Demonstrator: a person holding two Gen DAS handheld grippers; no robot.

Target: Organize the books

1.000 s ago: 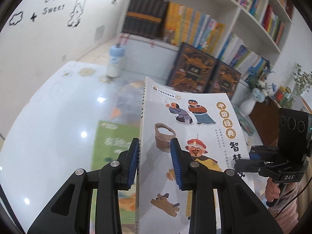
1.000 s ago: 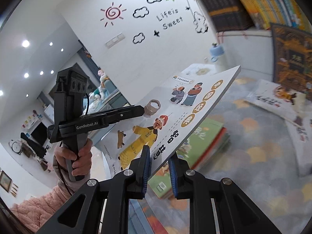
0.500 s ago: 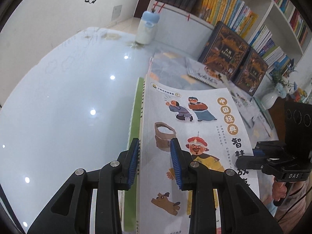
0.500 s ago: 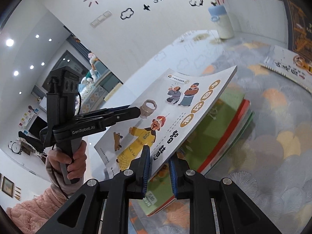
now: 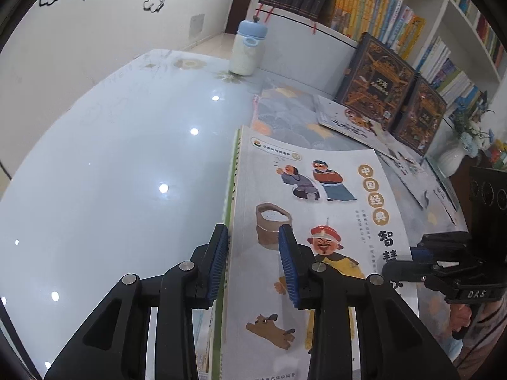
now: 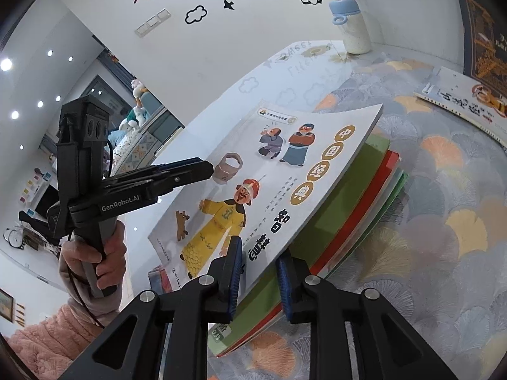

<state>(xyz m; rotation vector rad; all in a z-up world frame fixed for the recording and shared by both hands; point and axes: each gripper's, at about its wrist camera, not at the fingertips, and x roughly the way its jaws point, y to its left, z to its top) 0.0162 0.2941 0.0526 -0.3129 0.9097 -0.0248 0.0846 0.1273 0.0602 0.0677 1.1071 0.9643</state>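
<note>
Right wrist view is showing the desk [image 6: 443, 221] carrying a stack of books [image 6: 364, 196], with the picture book [image 6: 269, 183] now lying on top, so the placing step is, I judge, ending. Both tongs are opening: the right tongs [image 6: 258, 272] are straddling its edge at six o'clock, the left tongs [image 5: 253, 259] its spine side, pads apparently easing off. Next, both are needing to draw back without dragging the cover.

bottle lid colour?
Light blue; the bottle body is white with speckles. Clearest in the right wrist view.
</note>
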